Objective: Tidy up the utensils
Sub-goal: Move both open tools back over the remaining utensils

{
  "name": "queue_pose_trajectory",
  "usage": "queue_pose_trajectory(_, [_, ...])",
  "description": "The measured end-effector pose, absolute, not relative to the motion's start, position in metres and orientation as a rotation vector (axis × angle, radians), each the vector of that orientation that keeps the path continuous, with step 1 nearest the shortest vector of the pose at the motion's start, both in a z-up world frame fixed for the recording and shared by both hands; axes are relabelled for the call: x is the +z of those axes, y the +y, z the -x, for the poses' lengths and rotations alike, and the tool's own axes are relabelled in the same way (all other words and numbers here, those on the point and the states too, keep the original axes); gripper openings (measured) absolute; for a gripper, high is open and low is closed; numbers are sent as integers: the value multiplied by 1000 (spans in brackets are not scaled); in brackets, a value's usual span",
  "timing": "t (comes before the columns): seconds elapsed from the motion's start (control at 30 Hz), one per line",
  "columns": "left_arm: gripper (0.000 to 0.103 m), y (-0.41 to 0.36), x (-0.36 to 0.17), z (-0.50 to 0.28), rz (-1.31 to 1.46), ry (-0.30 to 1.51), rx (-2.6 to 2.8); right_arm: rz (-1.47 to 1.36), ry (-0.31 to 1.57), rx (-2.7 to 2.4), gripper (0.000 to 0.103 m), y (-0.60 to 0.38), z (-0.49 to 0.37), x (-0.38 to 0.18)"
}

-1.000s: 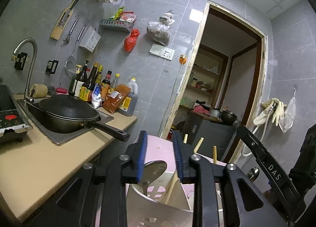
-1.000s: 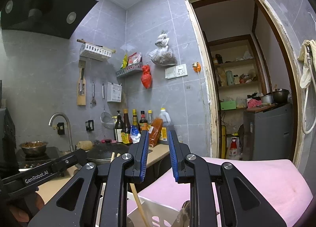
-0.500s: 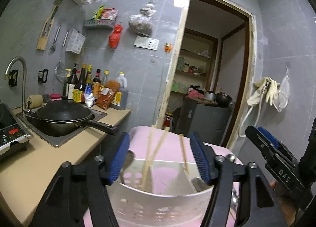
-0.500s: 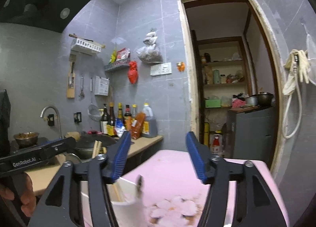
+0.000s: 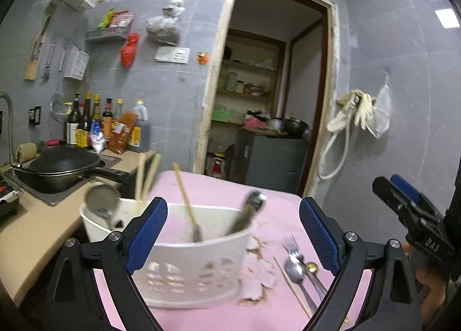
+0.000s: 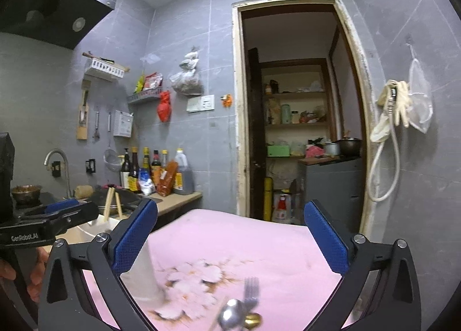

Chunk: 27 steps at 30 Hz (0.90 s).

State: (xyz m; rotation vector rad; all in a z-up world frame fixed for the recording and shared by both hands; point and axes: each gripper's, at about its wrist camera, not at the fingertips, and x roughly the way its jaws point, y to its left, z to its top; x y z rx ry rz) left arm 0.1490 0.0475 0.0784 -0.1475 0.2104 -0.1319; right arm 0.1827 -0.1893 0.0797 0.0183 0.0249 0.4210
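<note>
A white utensil holder stands on the pink table. It holds chopsticks, a ladle and a dark spoon. Loose on the table to its right lie a fork, spoons and one chopstick. My left gripper is open and empty, just in front of the holder. My right gripper is open and empty above the table; below it lie the fork and spoons. The holder's edge shows at the left of the right wrist view.
A beige counter on the left carries a black wok and sauce bottles. A doorway opens behind the table. A hose and gloves hang on the right wall.
Both grippers have opened wide and pulled back from the holder. The holder now stands free on the table, and the loose fork and spoons have come into view.
</note>
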Motion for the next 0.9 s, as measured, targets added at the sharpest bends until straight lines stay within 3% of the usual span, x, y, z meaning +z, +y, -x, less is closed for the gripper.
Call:
queue_pose_trajectory(0.37, [90, 3, 52, -159, 118, 348, -225, 4, 136, 335, 103, -238, -182, 52])
queue_pose_trajectory(0.8, [90, -35, 25, -186, 16, 552, -270, 76, 441, 357, 102, -247, -196, 11])
queue_pose_trajectory(0.9, [90, -41, 16, -196, -5, 613, -283, 104, 521, 386, 98, -241, -198, 1])
